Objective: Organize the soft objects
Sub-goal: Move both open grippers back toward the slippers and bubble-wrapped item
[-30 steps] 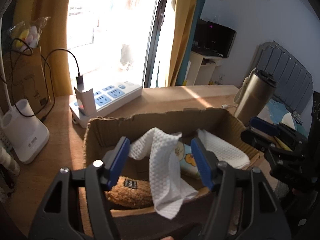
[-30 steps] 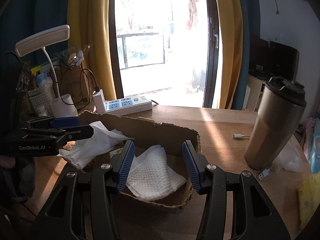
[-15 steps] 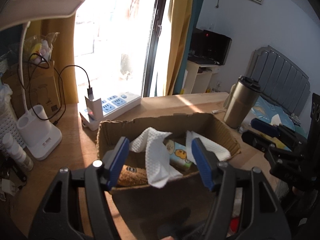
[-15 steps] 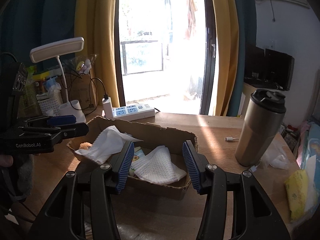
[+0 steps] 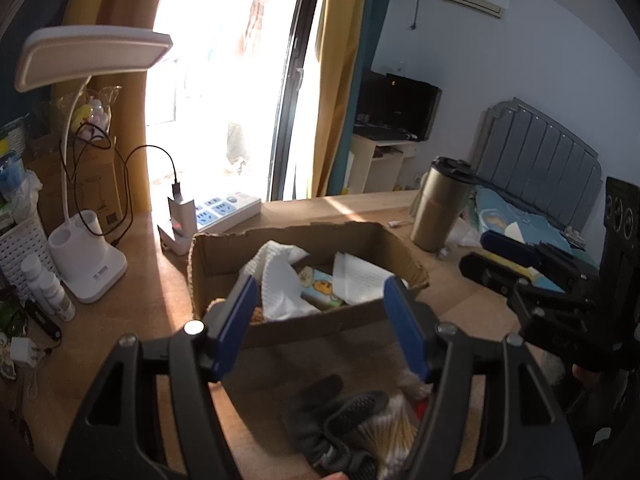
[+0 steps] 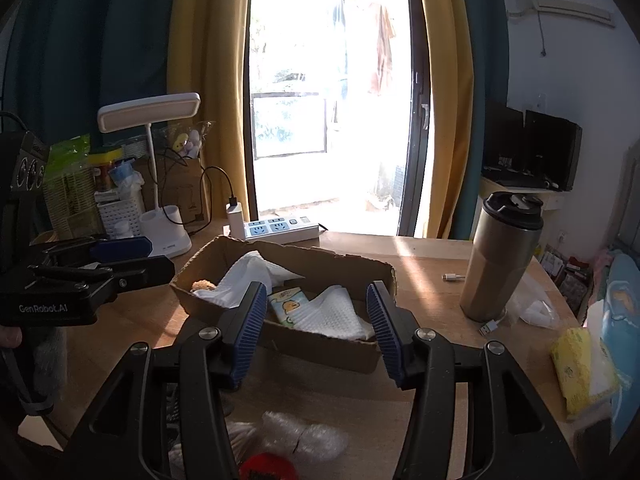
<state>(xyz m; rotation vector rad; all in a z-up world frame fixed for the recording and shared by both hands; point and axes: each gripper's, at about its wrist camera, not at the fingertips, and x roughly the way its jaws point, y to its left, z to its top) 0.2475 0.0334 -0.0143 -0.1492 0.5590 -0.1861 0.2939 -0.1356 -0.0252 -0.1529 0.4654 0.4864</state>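
Hovering with jaws apart and empty, the left gripper and right gripper face the cardboard box of white cloths. Next, reach low for what may be a dark sock.

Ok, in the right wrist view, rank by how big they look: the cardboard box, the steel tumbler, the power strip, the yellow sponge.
1. cardboard box
2. steel tumbler
3. and 4. power strip and yellow sponge: these look alike in size, and the sponge is nearer the camera, so I will not rank them.
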